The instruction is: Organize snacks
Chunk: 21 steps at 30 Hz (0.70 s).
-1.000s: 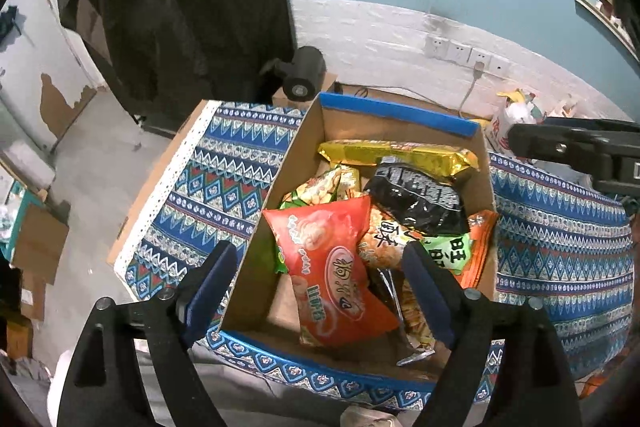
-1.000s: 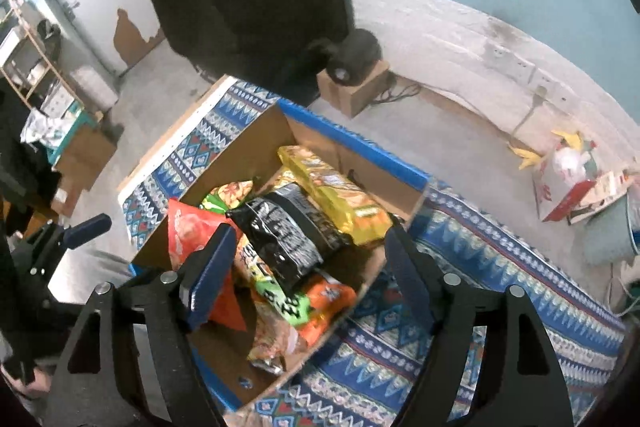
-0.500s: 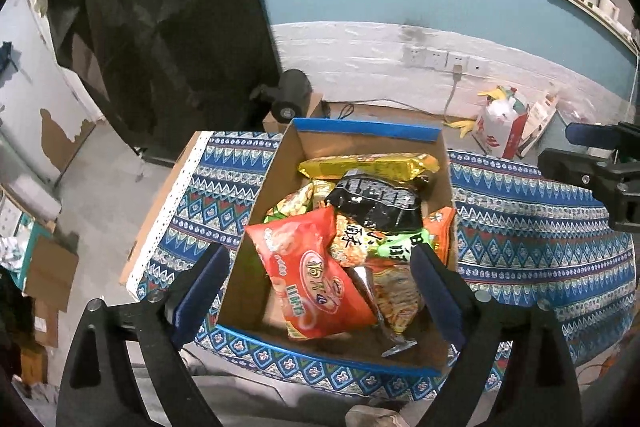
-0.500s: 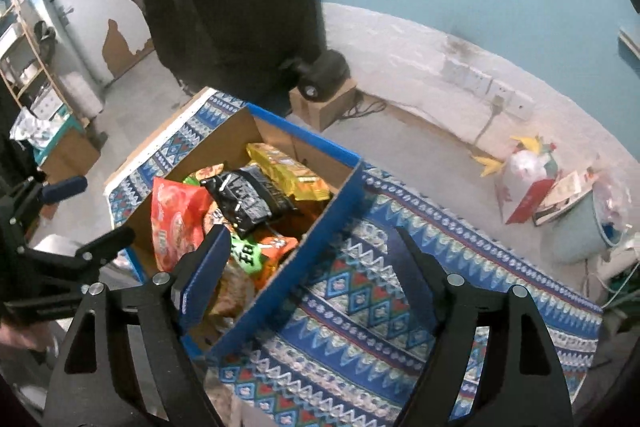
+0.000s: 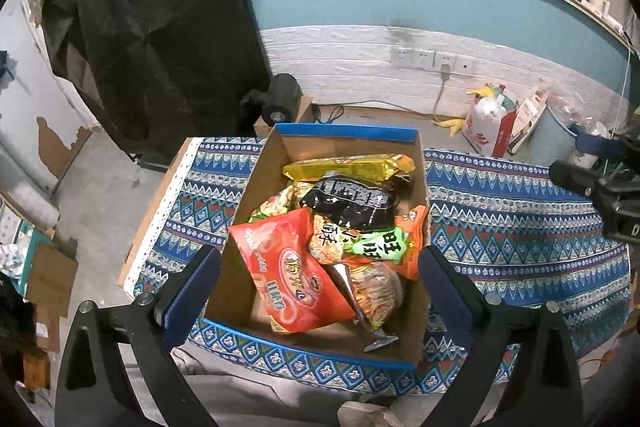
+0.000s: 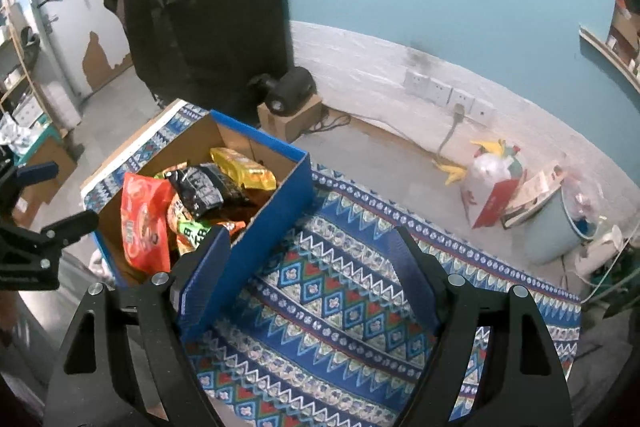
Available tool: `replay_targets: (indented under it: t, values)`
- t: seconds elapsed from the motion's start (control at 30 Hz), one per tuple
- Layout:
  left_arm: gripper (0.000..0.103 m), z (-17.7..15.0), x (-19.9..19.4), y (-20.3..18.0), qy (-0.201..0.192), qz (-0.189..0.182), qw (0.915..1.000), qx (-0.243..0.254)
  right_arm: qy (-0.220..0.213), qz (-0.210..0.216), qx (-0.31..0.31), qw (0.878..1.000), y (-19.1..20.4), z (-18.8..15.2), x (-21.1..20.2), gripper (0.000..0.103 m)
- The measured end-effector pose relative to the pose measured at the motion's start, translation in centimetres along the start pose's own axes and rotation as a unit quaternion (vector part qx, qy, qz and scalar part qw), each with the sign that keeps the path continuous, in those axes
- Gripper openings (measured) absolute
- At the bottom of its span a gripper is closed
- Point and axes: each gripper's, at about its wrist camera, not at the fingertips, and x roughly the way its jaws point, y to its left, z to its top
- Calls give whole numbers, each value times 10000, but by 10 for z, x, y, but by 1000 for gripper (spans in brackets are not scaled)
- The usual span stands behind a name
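The left claw [image 5: 318,281] hangs spread wide and empty above the near end of the cardboard box [image 5: 256,195], its two pads straddling the box's width. Between them, at 12 o'clock, lie the snacks: a red chip bag [image 5: 288,267] nearest, a clear-wrapped pack [image 5: 376,293] at its 3 o'clock, an orange and green packet [image 5: 372,245] behind, then a black bag [image 5: 348,199] and a long gold pack [image 5: 348,167] against the far wall. The box stands on a table under a blue patterned cloth [image 5: 508,219].

The right claw [image 6: 314,269] is also wide and empty, over bare cloth, with the box's blue outer wall [image 6: 276,211] at its 10 o'clock, partly hidden by the left pad.

On the floor beyond the table, at 12 o'clock, a black device [image 5: 280,101] sits on a small carton; a white and red bag [image 5: 486,127] leans at 1 o'clock beneath the wall sockets [image 5: 432,61].
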Motion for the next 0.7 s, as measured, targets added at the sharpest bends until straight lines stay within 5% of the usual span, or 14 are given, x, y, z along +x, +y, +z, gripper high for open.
replay_targets:
  t: [0.7]
  values:
    - [100, -1, 0, -14, 12, 30, 10000, 54, -34, 140, 43, 9999, 1, -4, -3, 80]
